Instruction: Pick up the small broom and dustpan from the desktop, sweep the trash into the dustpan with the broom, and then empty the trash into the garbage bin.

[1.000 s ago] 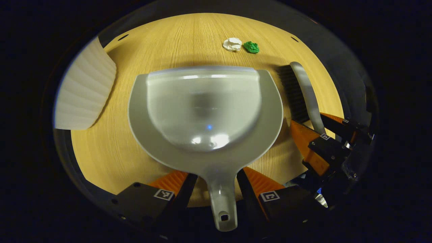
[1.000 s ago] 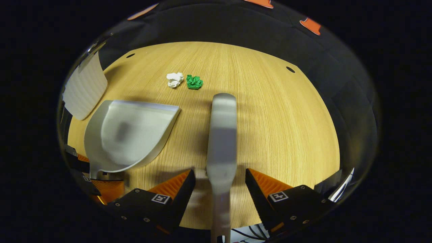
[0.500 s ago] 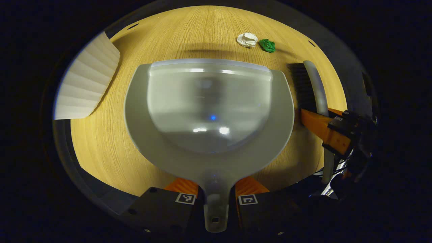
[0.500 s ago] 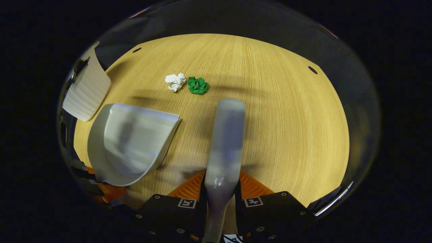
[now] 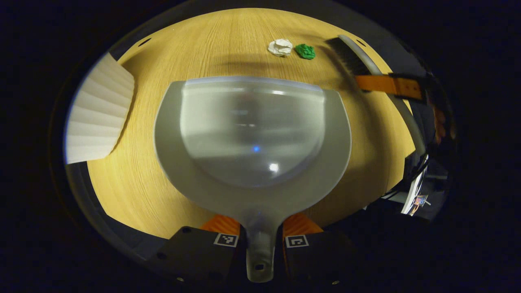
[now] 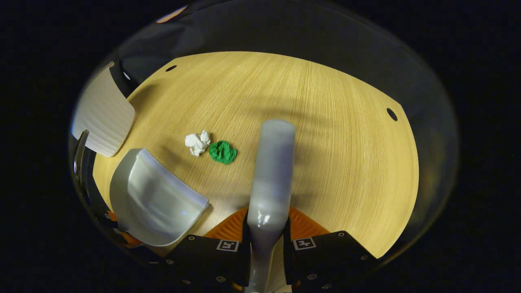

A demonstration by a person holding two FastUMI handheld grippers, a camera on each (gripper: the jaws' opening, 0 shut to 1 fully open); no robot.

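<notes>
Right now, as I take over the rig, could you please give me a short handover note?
Left gripper: shut on the dustpan handle, pan mouth facing the trash.
Right gripper: shut on the broom handle; the bristles sit just right of the trash in the left gripper view.
Trash: white paper wad and green paper wad lie side by side on the desktop, beyond the pan's lip.
White ribbed bin: at the desk's far left.
Done: both tools picked up.
Left: sweep both wads into the pan, then empty it into the bin.
</notes>
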